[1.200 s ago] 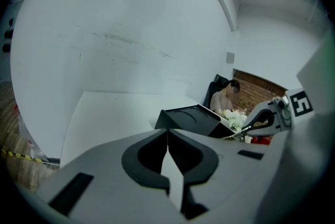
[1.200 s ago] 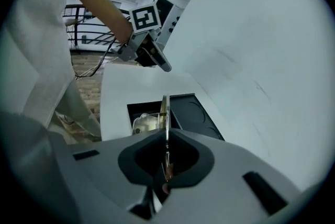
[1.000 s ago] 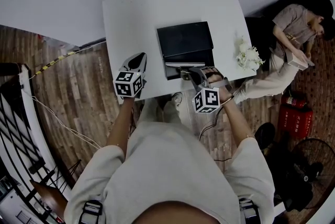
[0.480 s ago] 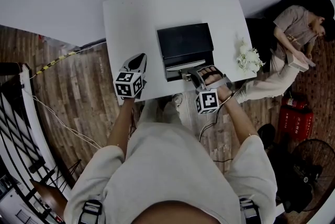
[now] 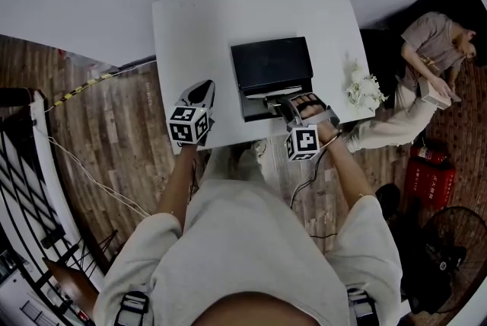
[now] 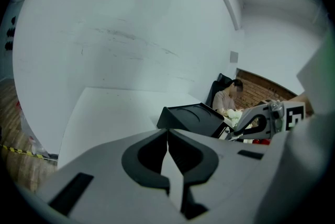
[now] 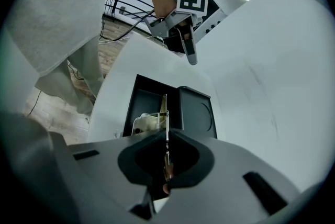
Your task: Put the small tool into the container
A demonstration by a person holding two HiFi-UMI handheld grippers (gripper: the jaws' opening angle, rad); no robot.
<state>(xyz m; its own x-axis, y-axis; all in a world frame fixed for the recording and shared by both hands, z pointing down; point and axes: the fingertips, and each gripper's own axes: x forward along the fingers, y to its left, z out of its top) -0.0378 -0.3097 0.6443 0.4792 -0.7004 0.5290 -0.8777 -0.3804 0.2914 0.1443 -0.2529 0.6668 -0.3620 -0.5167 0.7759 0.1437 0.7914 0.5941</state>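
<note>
A black container [image 5: 270, 65] stands open in the middle of the white table [image 5: 198, 27]. Its lid [image 7: 197, 111] lies flat behind the tray [image 7: 140, 102]. My right gripper [image 5: 284, 107] hovers at the tray's near edge, shut on a thin metal tool [image 7: 165, 113] that points down into the tray. Something pale [image 7: 142, 123] lies inside the tray. My left gripper [image 5: 202, 90] is shut with nothing between its jaws and rests over the table's near left part, well left of the container [image 6: 189, 117]. From there the right gripper [image 6: 246, 129] shows at the right.
A bunch of white flowers [image 5: 364, 91] sits at the table's right edge. A person [image 5: 426, 50] sits on the floor beyond it, near a red object [image 5: 424, 174] and a fan [image 5: 450, 241]. Wooden floor and a railing [image 5: 30, 187] lie to the left.
My right gripper has sunk a little toward the open tray and rolled slightly, with the tool still in its jaws. The left gripper has stayed where it was.
</note>
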